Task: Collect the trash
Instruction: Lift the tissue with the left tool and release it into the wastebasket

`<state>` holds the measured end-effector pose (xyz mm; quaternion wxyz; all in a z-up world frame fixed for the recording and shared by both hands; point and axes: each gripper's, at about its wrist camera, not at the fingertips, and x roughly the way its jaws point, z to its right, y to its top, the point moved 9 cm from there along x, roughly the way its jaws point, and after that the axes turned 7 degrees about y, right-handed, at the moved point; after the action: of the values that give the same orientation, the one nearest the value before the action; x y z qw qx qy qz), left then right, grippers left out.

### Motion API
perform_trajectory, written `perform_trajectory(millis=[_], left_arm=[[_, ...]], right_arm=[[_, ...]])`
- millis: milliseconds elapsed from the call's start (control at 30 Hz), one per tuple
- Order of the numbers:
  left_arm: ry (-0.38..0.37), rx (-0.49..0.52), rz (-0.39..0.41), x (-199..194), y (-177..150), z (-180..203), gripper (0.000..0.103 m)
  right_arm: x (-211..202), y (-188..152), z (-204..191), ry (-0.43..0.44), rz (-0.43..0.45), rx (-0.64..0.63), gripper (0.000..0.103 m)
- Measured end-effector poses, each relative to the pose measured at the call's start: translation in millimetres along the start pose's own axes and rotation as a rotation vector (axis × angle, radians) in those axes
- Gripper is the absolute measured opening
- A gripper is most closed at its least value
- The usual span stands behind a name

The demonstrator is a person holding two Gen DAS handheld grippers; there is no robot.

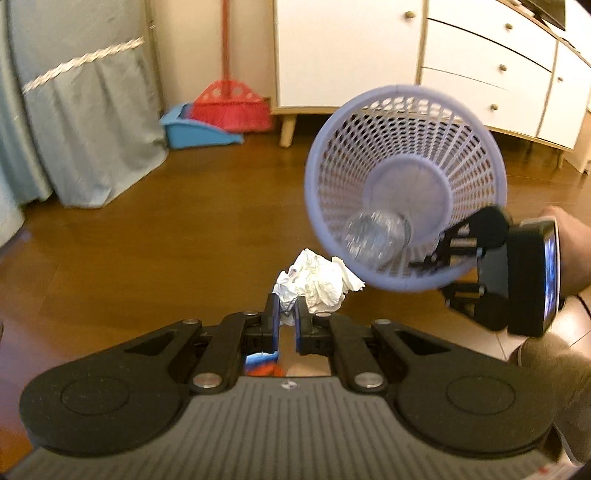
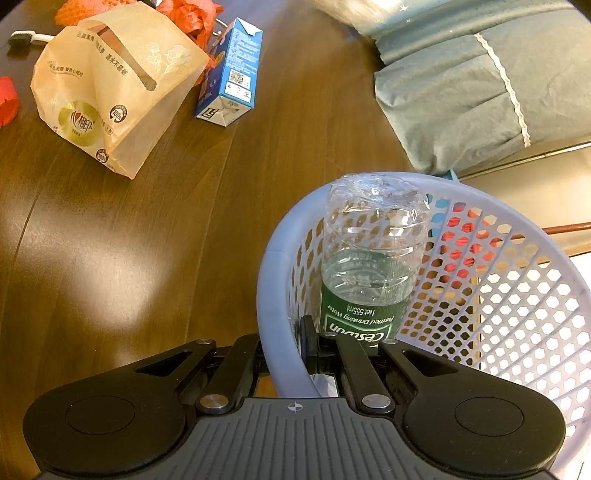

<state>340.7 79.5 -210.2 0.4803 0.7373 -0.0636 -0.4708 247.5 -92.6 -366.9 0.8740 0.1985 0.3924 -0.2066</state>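
Lavender plastic mesh makes up the basket, the landmark in both views. Seen from the left wrist camera, it is tipped with its mouth toward the lens, and a clear plastic bottle lies inside against its lower wall. The right tool grips the basket's lower rim, one finger inside and one outside, held by a hand to the right of the basket. Just below and left of the basket, the left tool has its blue-padded fingers drawn together on a crumpled white paper wad, which sits over the wooden floor. Up and left of the basket, a red broom and a blue dustpan stand by the wall; a white cabinet stands behind the basket.

From the right wrist camera, the right tool is clamped on the basket rim, wall between its fingers. The bottle, green-labelled, rests inside close to the tool. On the dark wooden counter, well up and left of the basket, lie a tan paper bag and a blue carton, with red wrapping behind them.
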Motion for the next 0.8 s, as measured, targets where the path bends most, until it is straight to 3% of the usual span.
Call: perform_trajectory(millis=[400, 500, 633, 800], left_arm=[[-0.156, 0.051, 0.102, 50.1, 88.6, 83.9, 0.005], [-0.235, 0.037, 0.105, 62.8, 101.2, 105.9, 0.020], [-0.217, 0.026, 0.110, 61.6, 100.7, 97.8, 0.020], [-0.148, 0.011, 0.063, 49.1, 69.4, 57.6, 0.023]], right_arm=[[0.3, 3.3, 3.3, -0.001, 0.013, 0.027, 0.000], [1.0, 4.0, 5.1, 0.000, 0.016, 0.035, 0.000], [0.3, 1.9, 8.2, -0.002, 0.022, 0.052, 0.000], [-0.2, 2.4, 10.5, -0.003, 0.027, 0.063, 0.000]])
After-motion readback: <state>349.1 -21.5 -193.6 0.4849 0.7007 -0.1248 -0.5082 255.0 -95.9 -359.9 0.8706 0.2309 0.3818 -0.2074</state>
